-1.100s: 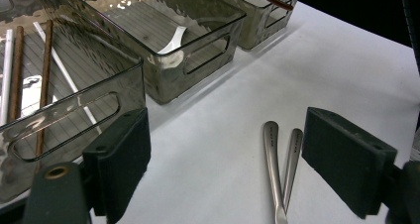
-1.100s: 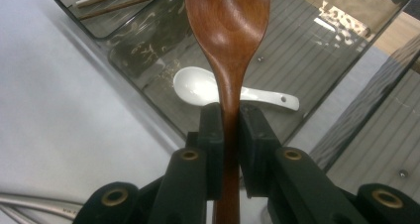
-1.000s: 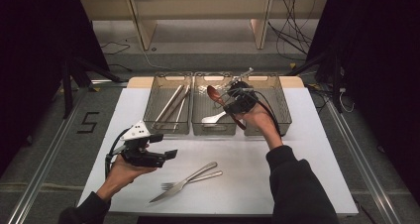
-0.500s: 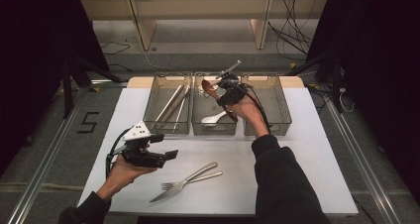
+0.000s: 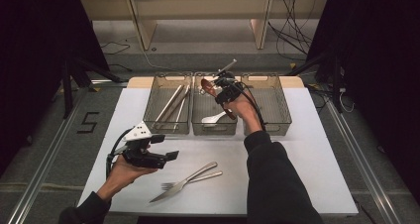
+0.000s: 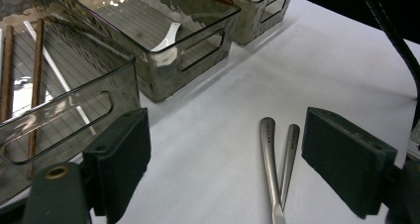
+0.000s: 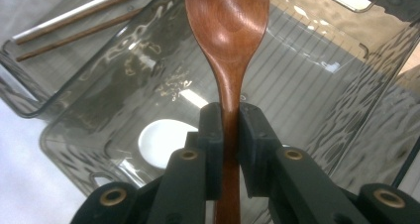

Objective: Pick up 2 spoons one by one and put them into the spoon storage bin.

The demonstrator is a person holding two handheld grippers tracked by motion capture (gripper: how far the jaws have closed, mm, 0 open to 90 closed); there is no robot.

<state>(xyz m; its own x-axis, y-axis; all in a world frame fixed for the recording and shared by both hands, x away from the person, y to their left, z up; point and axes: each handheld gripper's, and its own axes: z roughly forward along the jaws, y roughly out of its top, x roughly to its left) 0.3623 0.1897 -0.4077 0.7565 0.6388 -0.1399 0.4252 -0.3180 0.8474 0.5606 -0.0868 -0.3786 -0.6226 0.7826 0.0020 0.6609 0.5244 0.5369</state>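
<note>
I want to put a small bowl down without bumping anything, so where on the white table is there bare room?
Bare room: the white tabletop right of the sleeve, below the empty right-hand clear smoked plastic bin, and the left strip beside the left bin holding chopsticks. Crowded: front centre, where the steel fork and knife lie beside the open left claw.

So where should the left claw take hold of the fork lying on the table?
Probably on the fork's handle near its free end, coming straight down from above. It lies flat beside the knife, their handles spreading apart toward that end, which leaves room for a jaw between them. The left claw is open close by.
</note>
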